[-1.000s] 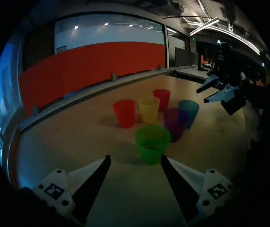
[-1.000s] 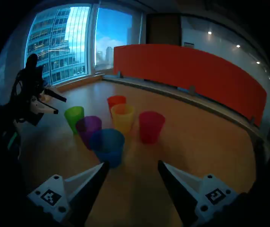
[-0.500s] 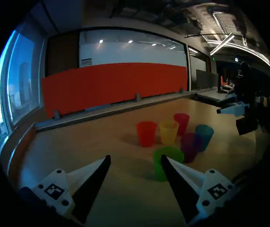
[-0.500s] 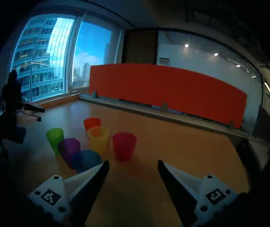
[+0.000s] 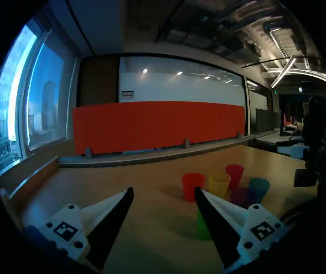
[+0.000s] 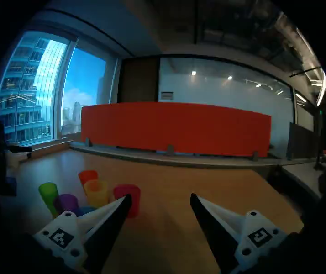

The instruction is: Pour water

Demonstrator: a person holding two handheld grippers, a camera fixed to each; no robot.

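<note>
1. The left gripper (image 5: 163, 189) has swung up and back. The cluster of cups (image 5: 218, 184) now sits lower and smaller in the left gripper view, with more wall and ceiling above.
2. The green cup (image 5: 201, 226), framed between its fingers a second ago, has slipped half behind the right-hand finger.
3. The right gripper (image 6: 160, 196) has lifted away too. The blue cup (image 6: 84, 211), earlier just ahead of it, is nearly hidden behind its left-hand finger.

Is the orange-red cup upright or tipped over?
Upright: the orange-red cup stands on its base on the table, open rim facing up.
</note>
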